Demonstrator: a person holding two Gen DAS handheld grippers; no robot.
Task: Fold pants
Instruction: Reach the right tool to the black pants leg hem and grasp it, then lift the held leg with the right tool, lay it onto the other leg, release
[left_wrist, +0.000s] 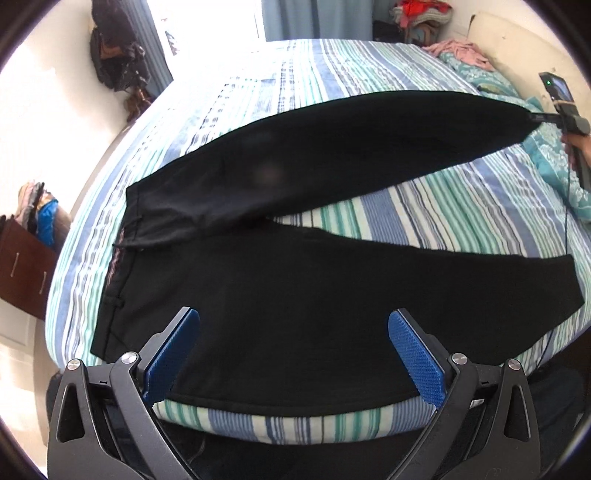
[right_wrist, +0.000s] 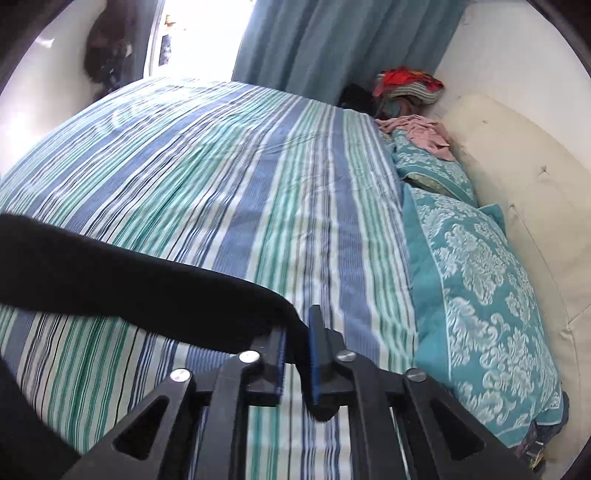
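Black pants (left_wrist: 295, 295) lie on the striped bed (left_wrist: 443, 206), waistband at the left. The near leg lies flat. The far leg (left_wrist: 351, 155) is lifted and stretched toward the right. My right gripper (left_wrist: 535, 117) is shut on that leg's cuff; in the right wrist view the gripper (right_wrist: 295, 332) pinches the black cuff (right_wrist: 184, 288) above the sheet. My left gripper (left_wrist: 293, 332) is open and empty, hovering over the near leg by the bed's front edge.
Teal patterned pillows (right_wrist: 480, 288) and a cream headboard (right_wrist: 517, 177) lie at the right. Pink clothing (right_wrist: 421, 133) and a clothes pile (right_wrist: 406, 85) sit at the far corner. A brown dresser (left_wrist: 26, 273) stands left of the bed. Curtains (right_wrist: 314, 44) hang behind.
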